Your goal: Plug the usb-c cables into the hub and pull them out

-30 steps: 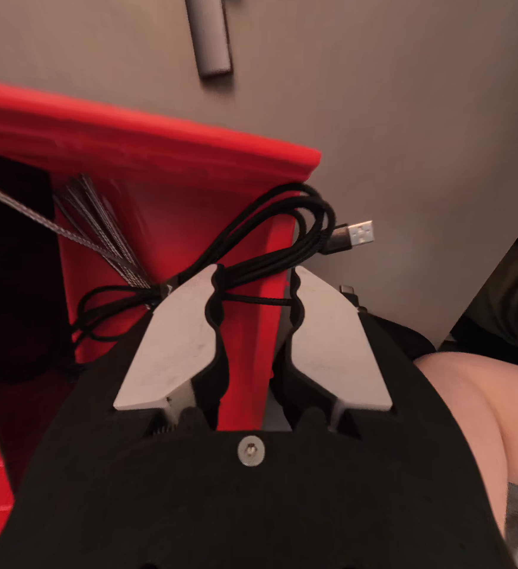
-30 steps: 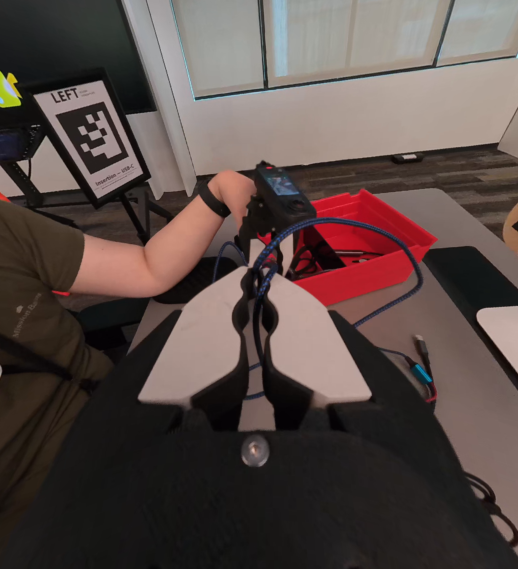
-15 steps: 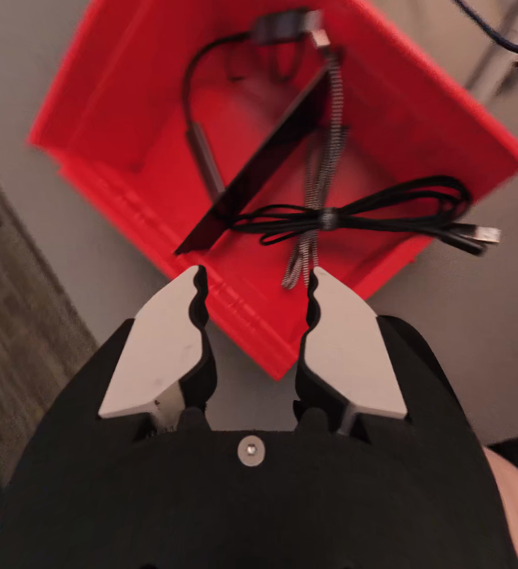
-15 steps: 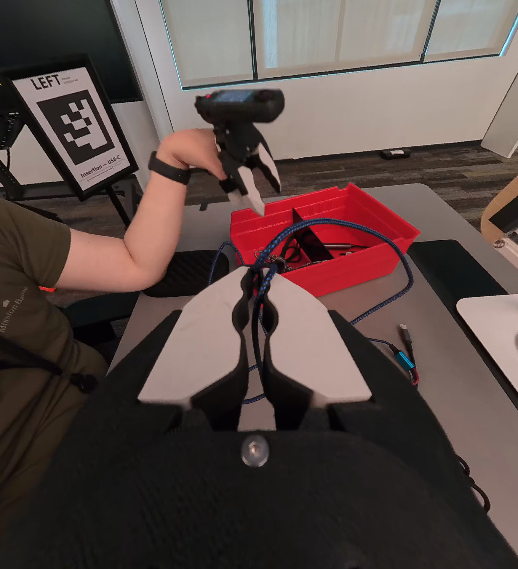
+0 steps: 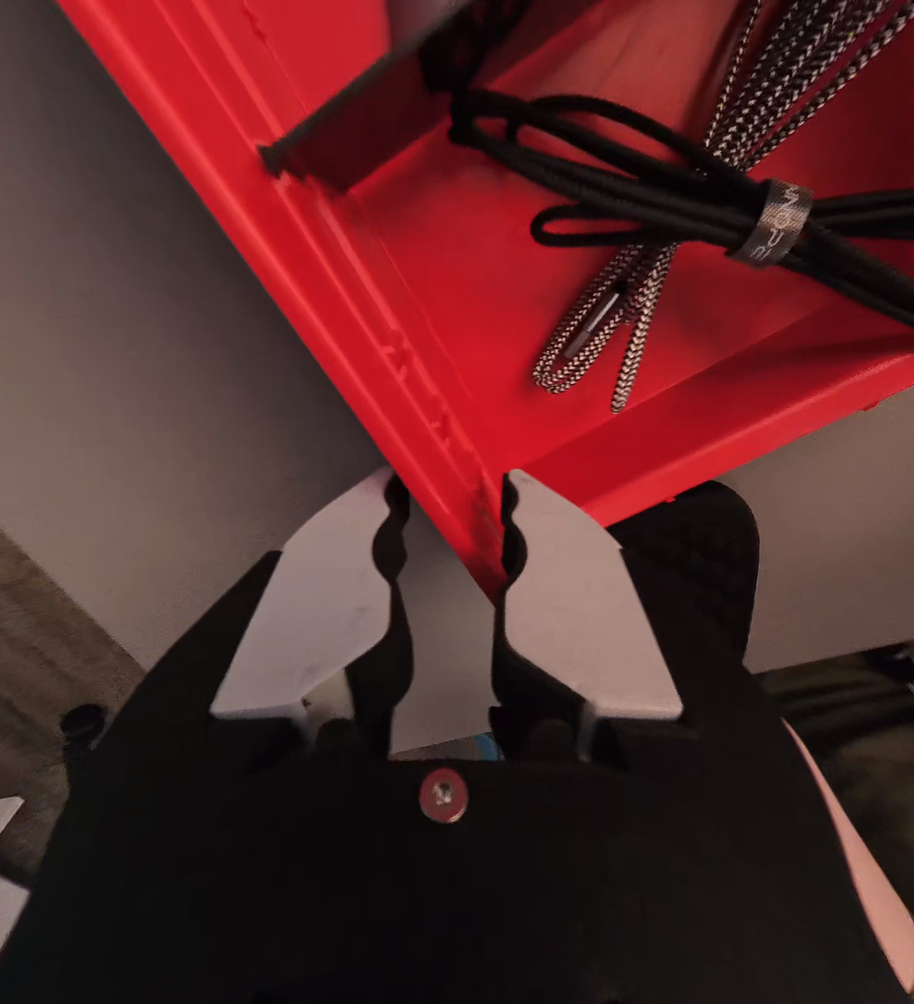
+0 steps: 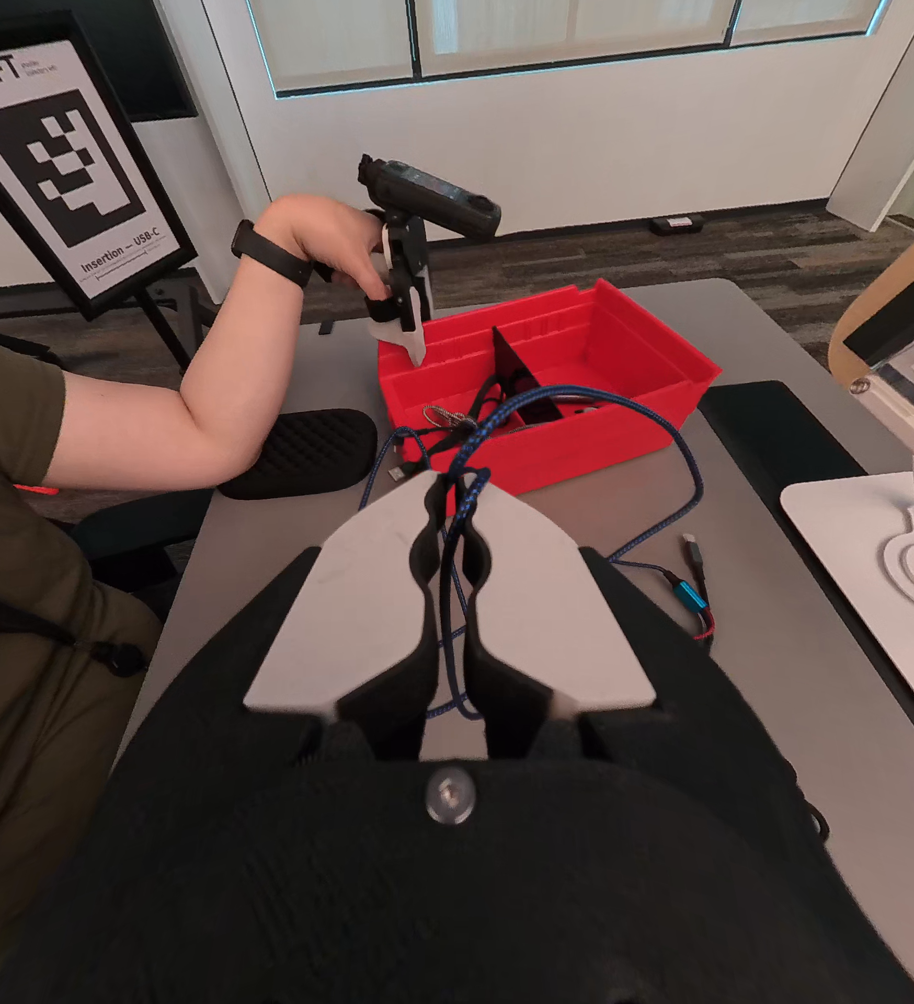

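Note:
My left gripper [image 5: 452, 489] is open and empty, and its fingers stand on either side of a corner of the red bin [image 5: 417, 304]. In the bin lie a black cable bundle [image 5: 661, 195] tied with a grey strap and a grey braided cable [image 5: 596, 331]. My right gripper [image 6: 460, 483] is shut on a blue braided cable [image 6: 683, 451], held above the table in front of the red bin [image 6: 552, 456]. The cable loops to the right and ends at a blue connector [image 6: 688, 595] on the table. The left gripper [image 6: 411, 337] shows at the bin's far left corner.
A black divider [image 6: 520, 375] splits the bin. A black wrist rest [image 6: 302, 451] lies left of the bin, under the person's forearm. A dark mat [image 6: 770, 429] and a white stand base [image 6: 878, 543] are on the right. A sign on a stand [image 6: 58, 157] is at the far left. My right fingertips sit around 40 cm from my left ones.
My left gripper let go of the black cable bundle, which now lies in the bin, rose, then came down at the bin's corner. My right gripper kept its hold on the blue cable.

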Tool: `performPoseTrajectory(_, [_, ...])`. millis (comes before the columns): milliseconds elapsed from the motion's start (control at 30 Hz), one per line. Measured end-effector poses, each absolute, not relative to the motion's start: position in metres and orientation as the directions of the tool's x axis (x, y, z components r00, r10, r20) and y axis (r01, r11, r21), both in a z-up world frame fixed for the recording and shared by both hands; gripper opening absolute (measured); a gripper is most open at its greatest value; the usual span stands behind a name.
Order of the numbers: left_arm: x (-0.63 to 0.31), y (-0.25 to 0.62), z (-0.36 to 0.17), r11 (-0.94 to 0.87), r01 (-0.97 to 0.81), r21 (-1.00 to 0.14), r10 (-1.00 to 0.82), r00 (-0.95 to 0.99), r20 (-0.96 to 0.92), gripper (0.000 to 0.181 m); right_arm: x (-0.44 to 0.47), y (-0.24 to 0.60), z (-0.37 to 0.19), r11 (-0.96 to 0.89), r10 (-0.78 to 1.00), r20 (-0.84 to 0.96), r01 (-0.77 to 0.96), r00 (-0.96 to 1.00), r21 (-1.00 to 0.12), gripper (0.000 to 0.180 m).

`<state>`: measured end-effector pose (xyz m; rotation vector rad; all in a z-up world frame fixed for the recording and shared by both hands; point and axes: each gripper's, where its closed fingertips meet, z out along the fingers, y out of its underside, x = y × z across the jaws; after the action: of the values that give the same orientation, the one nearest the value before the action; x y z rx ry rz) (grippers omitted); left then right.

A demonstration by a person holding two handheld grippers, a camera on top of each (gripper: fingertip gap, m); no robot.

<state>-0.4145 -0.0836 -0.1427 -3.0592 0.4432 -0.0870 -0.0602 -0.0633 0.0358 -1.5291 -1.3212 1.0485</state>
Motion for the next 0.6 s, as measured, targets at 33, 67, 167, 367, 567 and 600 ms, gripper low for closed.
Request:
performPoseTrajectory(33, [-0.418, -0.083, -0.144, -0.961, -0.271, -0.056, -0.274, 0.96, 0.052, 0.02, -0.06, -0.062, 0.034, -0.101, 0.992, -0.074, 0.296, 0.1, -0.95, 0.003])
performPoseTrajectory(67, [-0.422, -0.082, -0.144, -0.966, -0.253, -0.059, -0.255, 0.966, 0.045, 0.013, -0.06, -0.06, 0.032, -0.116, 0.99, -0.086, 0.302, 0.111, -0.946, 0.003])
performPoseTrajectory(167, [-0.426, -0.078, -0.144, -0.981, -0.181, -0.077, -0.188, 0.976, 0.107, 0.007, -0.06, -0.052, 0.024, -0.151, 0.983, -0.106, 0.329, 0.149, -0.932, 0.003])
performPoseTrajectory(367, [-0.442, -0.067, -0.142, -0.99, -0.07, -0.124, -0.083, 0.991, 0.102, 0.006, -0.061, -0.038, 0.005, -0.231, 0.949, -0.112, 0.413, 0.293, -0.881, 0.003])
performPoseTrajectory(567, [-0.457, -0.063, -0.109, -0.97, 0.068, -0.235, 0.068, 0.998, 0.005, 0.016, -0.055, -0.055, -0.034, -0.391, 0.849, 0.015, 0.646, 0.528, -0.655, 0.003])
performPoseTrajectory(600, [-0.46, -0.063, -0.095, -0.954, 0.085, -0.288, 0.096, 0.995, -0.023, 0.018, -0.054, -0.065, -0.041, -0.393, 0.847, 0.063, 0.702, 0.528, -0.593, 0.003])
